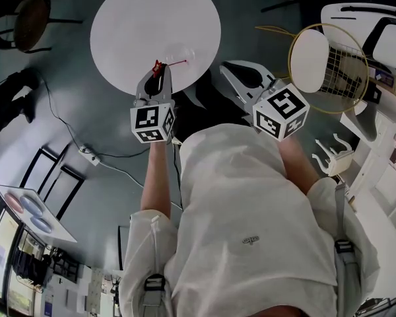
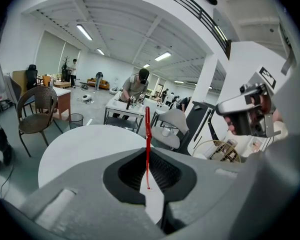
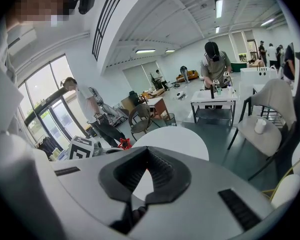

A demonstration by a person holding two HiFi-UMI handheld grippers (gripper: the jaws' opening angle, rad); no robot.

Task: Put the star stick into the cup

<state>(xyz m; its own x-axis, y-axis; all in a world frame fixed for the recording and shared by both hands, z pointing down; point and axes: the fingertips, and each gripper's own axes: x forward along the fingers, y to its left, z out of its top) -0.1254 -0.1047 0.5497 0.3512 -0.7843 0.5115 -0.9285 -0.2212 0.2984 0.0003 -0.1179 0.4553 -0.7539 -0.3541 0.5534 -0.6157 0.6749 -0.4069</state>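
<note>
Star stick (image 2: 147,139): thin red rod

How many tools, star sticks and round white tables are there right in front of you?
Tools: 2, the left tool and the right tool
Red star stick: 1
Round white table: 1
Total: 4

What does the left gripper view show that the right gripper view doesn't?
Only the left gripper view shows the shaft of the star stick pinched upright in the tongs of the left gripper, plus the right gripper. Only the right gripper view shows its red star and the left marker cube. Both show the round white table.
</note>
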